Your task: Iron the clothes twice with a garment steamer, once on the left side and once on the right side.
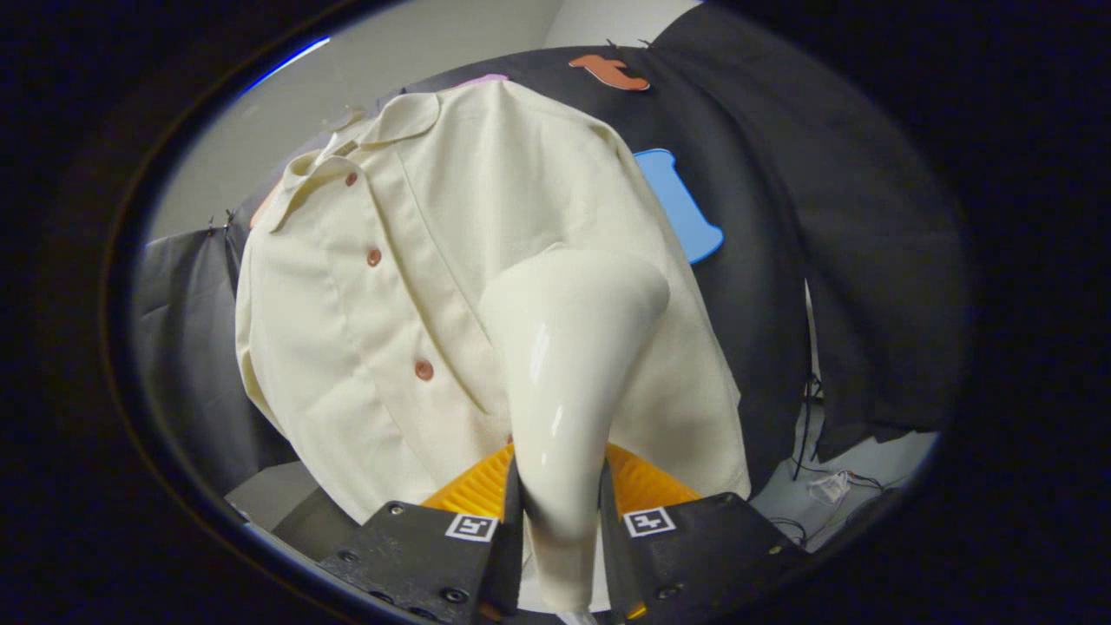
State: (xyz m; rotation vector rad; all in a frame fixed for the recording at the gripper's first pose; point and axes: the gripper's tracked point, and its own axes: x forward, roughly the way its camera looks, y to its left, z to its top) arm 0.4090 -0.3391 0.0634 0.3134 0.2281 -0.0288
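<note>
A glossy white garment steamer (564,365) rises from between my fingers, its handle clamped by both of them. My gripper (560,521) is shut on that handle. The steamer's wide head sits high, pressed against or very near the front of a cream short-sleeved shirt (391,286) that hangs just beyond the fingers. The shirt has a collar and a row of brown buttons (424,370). The steamer head lies to the right of the button row, about mid-height on the shirt. The steamer hides the cloth behind it.
Black cloth (781,260) hangs behind and to the right of the shirt. A pale wall (391,61) rises above it. Thin cables (807,417) dangle by the cloth's right edge over a light floor or tabletop (833,490).
</note>
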